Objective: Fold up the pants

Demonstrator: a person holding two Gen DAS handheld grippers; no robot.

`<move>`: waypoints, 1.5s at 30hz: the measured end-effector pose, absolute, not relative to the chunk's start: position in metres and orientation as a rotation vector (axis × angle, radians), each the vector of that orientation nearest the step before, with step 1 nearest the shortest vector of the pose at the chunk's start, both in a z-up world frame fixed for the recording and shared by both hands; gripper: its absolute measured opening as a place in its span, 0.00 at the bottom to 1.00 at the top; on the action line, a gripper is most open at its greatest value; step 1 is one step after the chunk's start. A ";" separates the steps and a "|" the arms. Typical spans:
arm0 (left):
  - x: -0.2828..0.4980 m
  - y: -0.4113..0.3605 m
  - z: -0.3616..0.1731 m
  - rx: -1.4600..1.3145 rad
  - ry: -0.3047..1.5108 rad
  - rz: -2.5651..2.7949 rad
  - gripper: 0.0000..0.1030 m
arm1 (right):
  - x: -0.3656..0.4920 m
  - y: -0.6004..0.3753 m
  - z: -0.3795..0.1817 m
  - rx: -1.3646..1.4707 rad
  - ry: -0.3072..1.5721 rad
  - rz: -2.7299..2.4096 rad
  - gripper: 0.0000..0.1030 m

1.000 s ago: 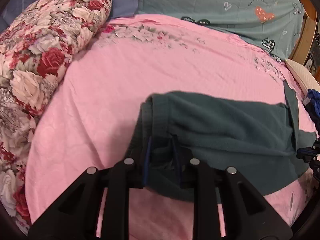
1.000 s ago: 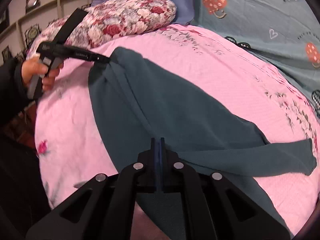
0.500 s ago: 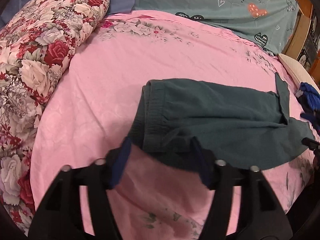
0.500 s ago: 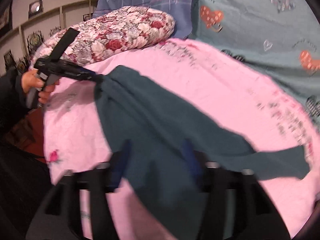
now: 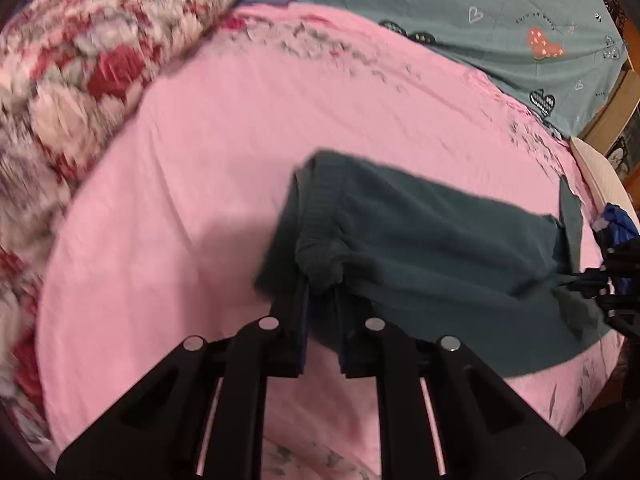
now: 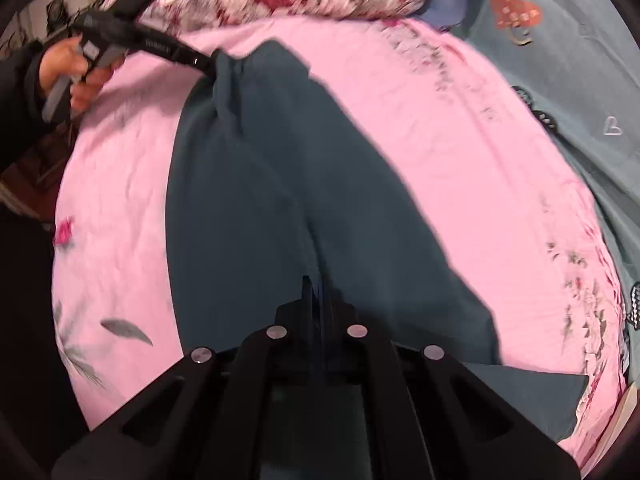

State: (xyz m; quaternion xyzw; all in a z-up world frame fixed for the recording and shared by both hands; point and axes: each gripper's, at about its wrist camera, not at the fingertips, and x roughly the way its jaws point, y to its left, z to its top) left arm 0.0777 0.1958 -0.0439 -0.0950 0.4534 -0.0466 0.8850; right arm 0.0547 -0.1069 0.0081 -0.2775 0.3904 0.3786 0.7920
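Dark teal pants [image 5: 432, 240] lie across the pink bed sheet [image 5: 208, 152]. In the left wrist view my left gripper [image 5: 320, 292] is shut on the bunched waistband corner. In the right wrist view the pants [image 6: 272, 184] run from the waistband at the far left down to my right gripper [image 6: 316, 300], which is shut on the fabric in the leg area. The left gripper [image 6: 204, 62] shows there too, held by a hand and pinching the waistband. The right gripper appears at the right edge of the left wrist view [image 5: 592, 284].
A floral quilt roll [image 5: 80, 60] lies along the far left of the bed. A teal heart-print pillow [image 5: 500, 12] is at the head. A wooden bed frame [image 5: 612, 108] and a blue item [image 5: 620, 228] are at the right edge.
Half a second ago both grippers were open and off the pants. Now both have closed on the fabric again, left on the waistband, right on the leg area.
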 end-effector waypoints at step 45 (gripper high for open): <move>0.048 -0.086 -0.057 0.094 0.962 -0.610 0.11 | 0.249 -0.399 -0.040 0.178 1.158 -0.015 0.02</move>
